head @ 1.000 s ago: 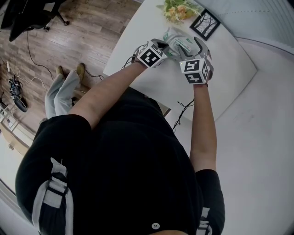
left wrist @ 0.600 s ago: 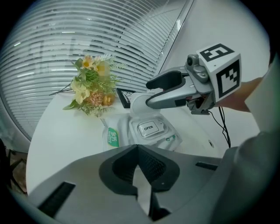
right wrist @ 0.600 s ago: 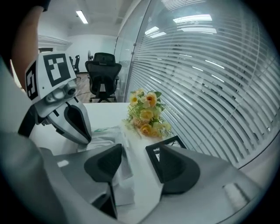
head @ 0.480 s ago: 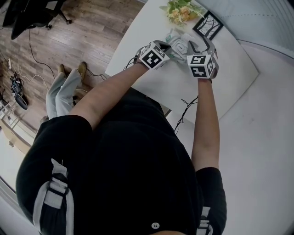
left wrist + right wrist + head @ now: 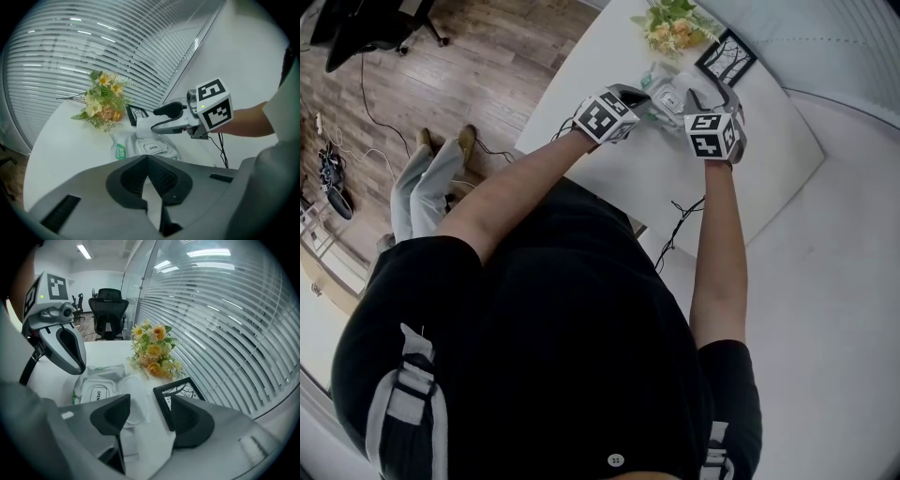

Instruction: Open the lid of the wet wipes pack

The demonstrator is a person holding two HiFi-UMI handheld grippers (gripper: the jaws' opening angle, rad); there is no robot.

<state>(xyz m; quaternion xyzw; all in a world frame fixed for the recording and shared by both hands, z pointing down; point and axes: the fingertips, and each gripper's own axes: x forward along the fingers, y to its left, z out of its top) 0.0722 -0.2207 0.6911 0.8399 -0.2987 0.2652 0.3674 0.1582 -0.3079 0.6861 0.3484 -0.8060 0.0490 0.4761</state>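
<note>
A person leans over a white table (image 5: 769, 141) with a two-jaw gripper in each hand, both trained on a wet wipes pack (image 5: 664, 96) that lies just beside a bouquet (image 5: 673, 23) of yellow and orange flowers, on the bouquet's side nearer the person. A black picture frame (image 5: 727, 58) stands close to the bouquet too, with the pack just beside it. The left gripper (image 5: 148, 158) has its jaws pressed together with nothing between them; the pack sits just beyond their tips, on the way to the bouquet, its panel printed OPEN facing up. The right gripper (image 5: 145, 401) has its jaws spread wide and clasps nothing. In its own view the pack's translucent lid (image 5: 133, 397) shows in the gap between them, swung clear of the OPEN panel on the side toward the frame; whether either jaw touches the lid cannot be made out. From the left gripper view, the right gripper's fingers reach in low over the pack's far end, short of the bouquet.
</note>
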